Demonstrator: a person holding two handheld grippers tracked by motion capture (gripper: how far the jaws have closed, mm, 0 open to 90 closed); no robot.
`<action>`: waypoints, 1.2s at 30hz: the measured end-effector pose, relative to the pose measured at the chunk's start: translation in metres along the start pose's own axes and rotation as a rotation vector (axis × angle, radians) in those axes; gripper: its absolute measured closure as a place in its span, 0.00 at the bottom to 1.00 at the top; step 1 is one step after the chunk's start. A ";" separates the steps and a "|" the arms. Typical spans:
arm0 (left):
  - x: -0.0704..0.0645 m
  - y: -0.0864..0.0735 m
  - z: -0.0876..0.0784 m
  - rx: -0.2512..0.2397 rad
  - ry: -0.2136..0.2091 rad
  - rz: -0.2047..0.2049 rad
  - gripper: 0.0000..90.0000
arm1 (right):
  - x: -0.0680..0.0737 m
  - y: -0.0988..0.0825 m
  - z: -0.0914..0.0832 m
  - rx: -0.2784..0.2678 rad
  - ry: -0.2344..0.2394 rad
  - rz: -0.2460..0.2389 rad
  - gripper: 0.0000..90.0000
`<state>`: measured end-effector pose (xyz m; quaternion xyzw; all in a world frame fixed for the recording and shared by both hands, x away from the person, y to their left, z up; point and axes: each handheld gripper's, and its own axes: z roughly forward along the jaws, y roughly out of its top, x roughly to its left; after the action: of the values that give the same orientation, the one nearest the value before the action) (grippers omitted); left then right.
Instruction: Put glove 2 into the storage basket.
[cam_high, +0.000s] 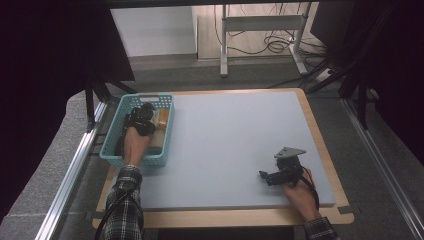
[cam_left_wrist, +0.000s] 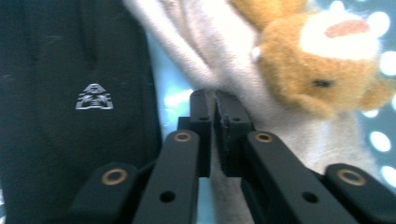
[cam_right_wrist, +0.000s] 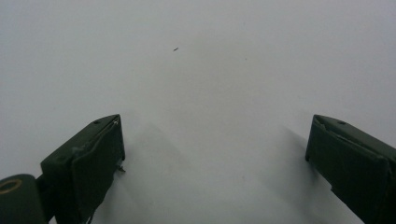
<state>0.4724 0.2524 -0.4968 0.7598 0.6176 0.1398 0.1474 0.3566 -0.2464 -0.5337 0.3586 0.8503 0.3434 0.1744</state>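
Your left gripper (cam_left_wrist: 215, 109) reaches down into the turquoise perforated plastic basket (cam_high: 111, 142) at the counter's far left corner, jaws pinched on the cream plush limb of the tan teddy bear (cam_left_wrist: 322, 60) lying beside a black glove (cam_left_wrist: 70, 93). Your right gripper (cam_right_wrist: 215, 154) rests near the counter's (cam_high: 225, 140) near right corner, jaws wide apart, holding nothing.

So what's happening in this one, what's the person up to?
A person is working in the teal basket at the table's left edge. The left hand-held gripper is down inside it, jaws pinched shut on the pale fabric of a tan plush toy, with a black glove lying alongside. The right hand-held gripper rests open on the bare grey tabletop, holding nothing.
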 end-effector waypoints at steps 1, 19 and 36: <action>0.002 0.000 -0.001 -0.004 0.003 -0.002 0.92 | 0.000 0.000 0.000 0.000 0.000 0.000 0.05; 0.013 -0.006 -0.019 -0.095 0.031 -0.010 0.61 | 0.000 0.000 0.000 0.000 0.000 0.000 0.05; 0.033 -0.025 -0.031 -0.164 -0.047 -0.062 0.23 | 0.000 0.000 0.000 0.000 0.000 -0.001 0.05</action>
<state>0.4448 0.2914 -0.4774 0.7288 0.6236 0.1674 0.2280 0.3565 -0.2464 -0.5338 0.3583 0.8504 0.3435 0.1747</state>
